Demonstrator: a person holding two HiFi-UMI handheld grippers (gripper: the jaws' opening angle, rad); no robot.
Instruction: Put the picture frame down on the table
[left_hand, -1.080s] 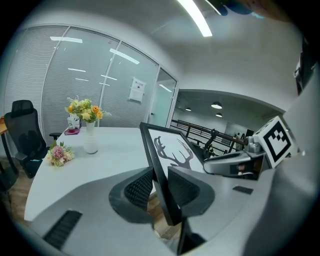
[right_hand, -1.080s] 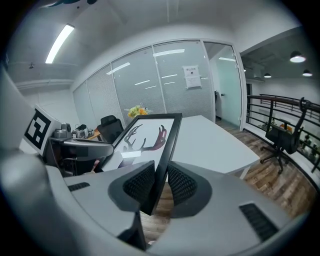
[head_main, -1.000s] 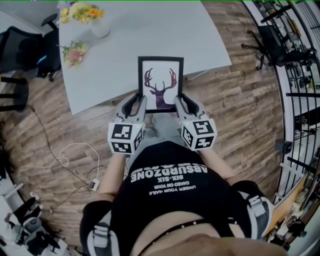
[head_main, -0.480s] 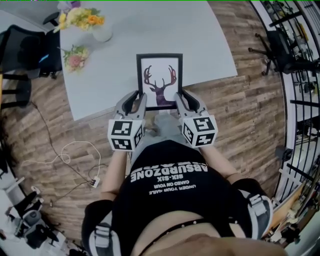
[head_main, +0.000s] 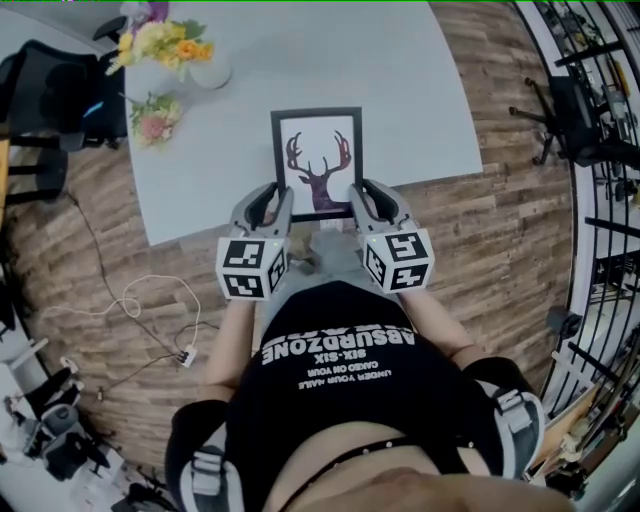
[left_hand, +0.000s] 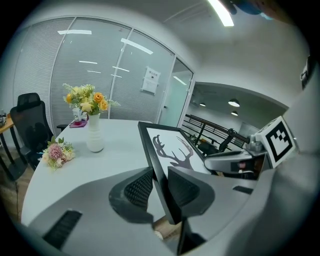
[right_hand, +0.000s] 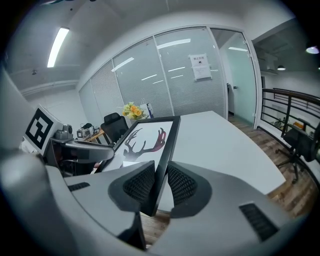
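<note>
A black picture frame (head_main: 317, 160) with a deer-head print is held face up over the near edge of the grey table (head_main: 420, 90). My left gripper (head_main: 279, 203) is shut on its lower left edge, and my right gripper (head_main: 353, 200) is shut on its lower right edge. In the left gripper view the frame (left_hand: 167, 155) runs between the two ribbed pads, tilted up toward the far side. In the right gripper view the frame (right_hand: 150, 142) sits the same way between the jaws. Whether the frame touches the table cannot be told.
A white vase of yellow and orange flowers (head_main: 175, 50) stands at the table's far left, with a small pink bouquet (head_main: 155, 118) lying beside it. A black office chair (head_main: 55, 95) stands left of the table. A white cable (head_main: 150, 310) lies on the wood floor.
The view has shifted slightly, so the table and flowers sit a little lower and further right in view. Both grippers keep their hold on the frame, which sits slightly further over the table.
</note>
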